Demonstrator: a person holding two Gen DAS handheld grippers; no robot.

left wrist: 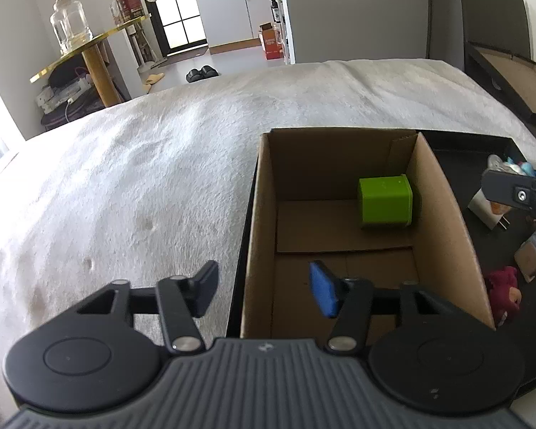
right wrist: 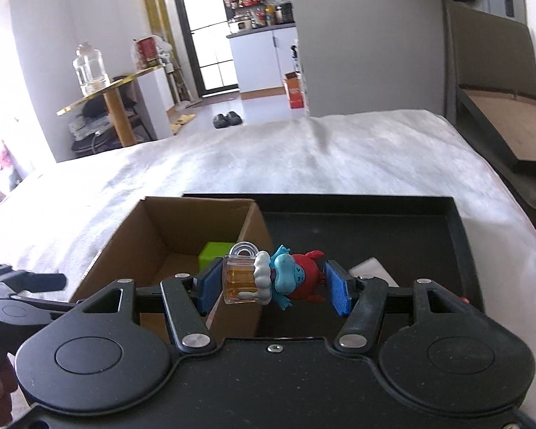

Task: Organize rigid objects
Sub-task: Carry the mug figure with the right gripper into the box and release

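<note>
A small toy figure [right wrist: 286, 277], blue and red with a clear beer mug, hangs between the blue pads of my right gripper [right wrist: 273, 286], which is shut on it above the black tray [right wrist: 375, 214]. To its left stands an open cardboard box [right wrist: 135, 246] with a green cube [right wrist: 216, 252] inside. In the left wrist view the green cube [left wrist: 386, 200] rests at the far right corner of the box [left wrist: 436, 214]. My left gripper [left wrist: 264, 293] straddles the box's left wall with its jaws apart and neither pad pressing on it. The right gripper [left wrist: 518, 196] shows at the right edge.
The black tray [left wrist: 464, 146] lies on a white fluffy blanket [left wrist: 143, 178] and also holds a white charger plug [left wrist: 482, 207], a pink plush toy [left wrist: 504, 293] and a beige item [left wrist: 529, 261]. A gold side table with a glass jar [left wrist: 69, 25] stands beyond the bed.
</note>
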